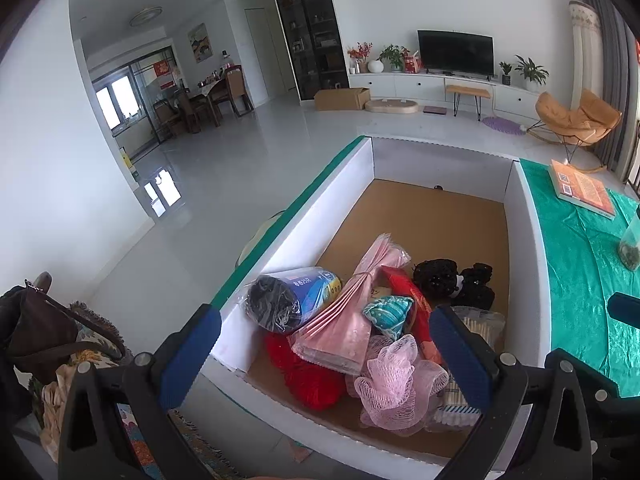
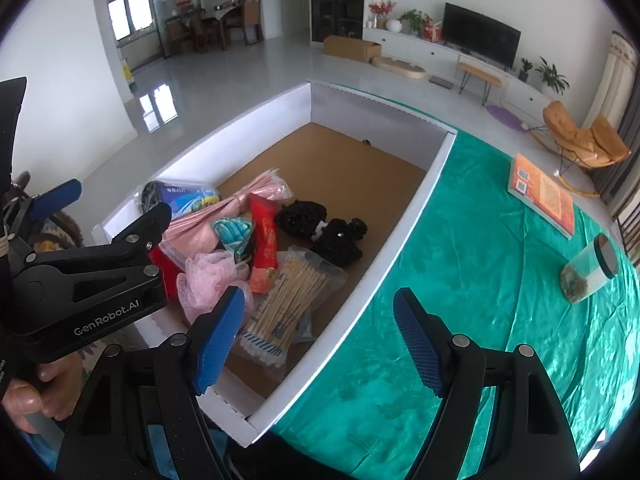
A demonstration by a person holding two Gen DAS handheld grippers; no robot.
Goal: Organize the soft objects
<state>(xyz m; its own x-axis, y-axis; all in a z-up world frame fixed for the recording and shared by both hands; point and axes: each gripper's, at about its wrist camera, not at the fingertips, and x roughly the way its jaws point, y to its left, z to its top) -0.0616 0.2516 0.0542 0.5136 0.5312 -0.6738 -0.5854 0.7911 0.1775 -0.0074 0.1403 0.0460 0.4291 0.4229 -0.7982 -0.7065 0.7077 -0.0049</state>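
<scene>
The soft things — a pink mesh pouf (image 1: 394, 384), red yarn (image 1: 304, 372), a bag of cotton swabs (image 2: 288, 300) and a black scrunchie (image 2: 324, 228) — lie heaped at the near end of a white-walled box (image 2: 360, 280) on the green cloth (image 2: 480, 280). The left gripper (image 1: 328, 354) hangs above them, jaws wide, holding nothing. The right gripper (image 2: 320, 338) — equally spread and empty — straddles the box wall.

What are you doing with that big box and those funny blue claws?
A person holds a claw tool in each hand above a white box on a green cloth. Both the left gripper and the right gripper are open and empty. The soft things, like the pink mesh pouf, red yarn and black hair ties, lie piled at the box's near end. Nothing is being picked up at this moment.
</scene>
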